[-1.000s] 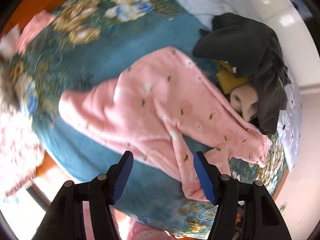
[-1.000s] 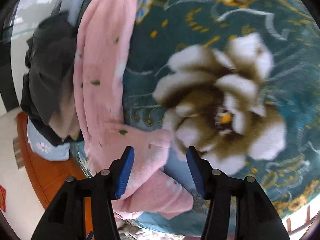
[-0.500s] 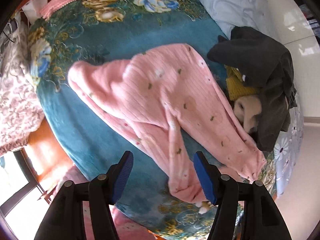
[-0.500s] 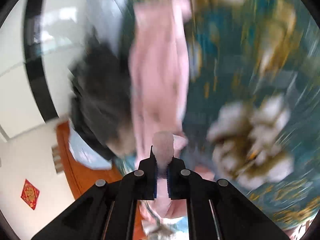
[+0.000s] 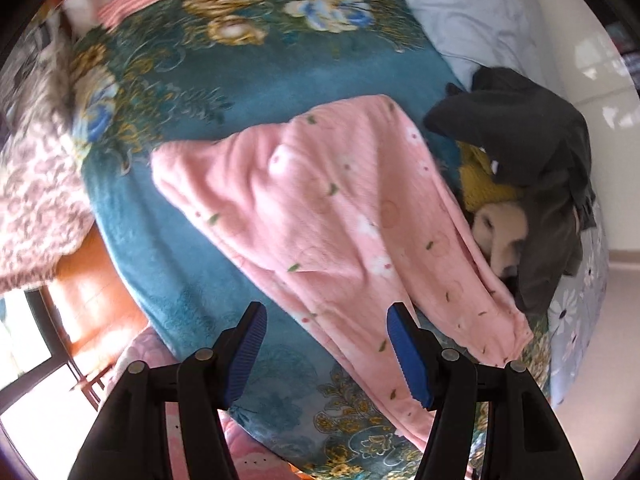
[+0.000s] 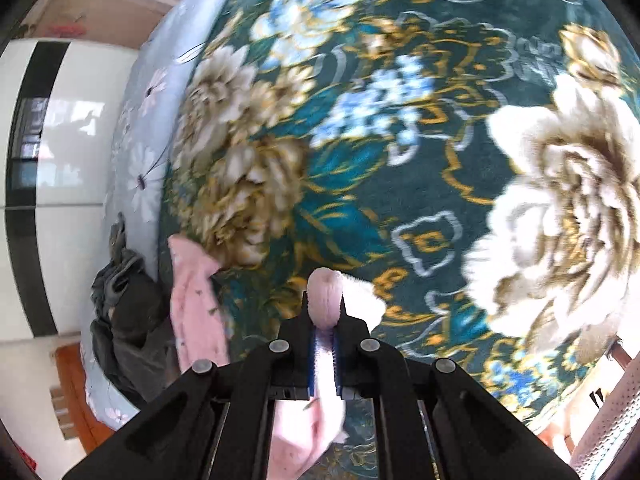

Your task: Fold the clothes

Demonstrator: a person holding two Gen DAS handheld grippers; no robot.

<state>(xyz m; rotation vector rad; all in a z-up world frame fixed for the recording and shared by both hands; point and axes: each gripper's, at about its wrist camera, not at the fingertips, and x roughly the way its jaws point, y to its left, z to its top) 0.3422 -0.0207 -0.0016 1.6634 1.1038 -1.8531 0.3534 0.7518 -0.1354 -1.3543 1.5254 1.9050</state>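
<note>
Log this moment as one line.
task: fold clothes | right gripper: shut on pink pants | left gripper: open, above pants | pants on blanket | dark pile beside

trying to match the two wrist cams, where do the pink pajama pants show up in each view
Left wrist: the pink pajama pants lie spread across the middle, on the teal floral blanket, beyond the open left gripper.
Right wrist: a bunched fold of them sits pinched in the shut right gripper at bottom centre; another part lies at lower left.
Shared landmark: the dark grey clothes pile, beside the pants in both views.
</note>
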